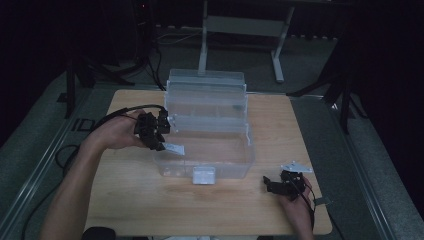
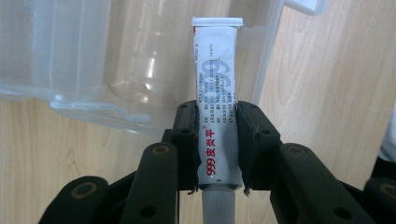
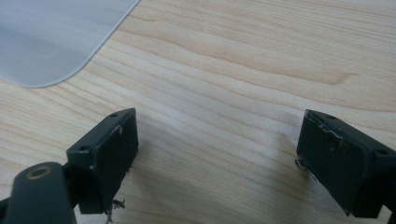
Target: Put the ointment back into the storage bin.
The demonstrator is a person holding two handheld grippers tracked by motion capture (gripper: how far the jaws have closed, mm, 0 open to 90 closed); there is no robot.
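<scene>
Dim lab or studio, wooden table (image 1: 130,200), black stands (image 1: 345,95), floor cables (image 1: 60,155), metal desk frame (image 1: 280,45)

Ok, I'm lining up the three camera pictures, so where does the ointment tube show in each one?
High view: the ointment tube juts right from the left gripper, over the left rim of the clear plastic box.
Left gripper view: upright at centre, clamped between the jaws.
Right gripper view: not in it.
Shared landmark: the clear plastic box, a corner at upper left there.

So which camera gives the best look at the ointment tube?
The left gripper view: the tube stands large between the left claw's pads, print readable. The high view shows it as a small white sliver at the clear box.
</scene>
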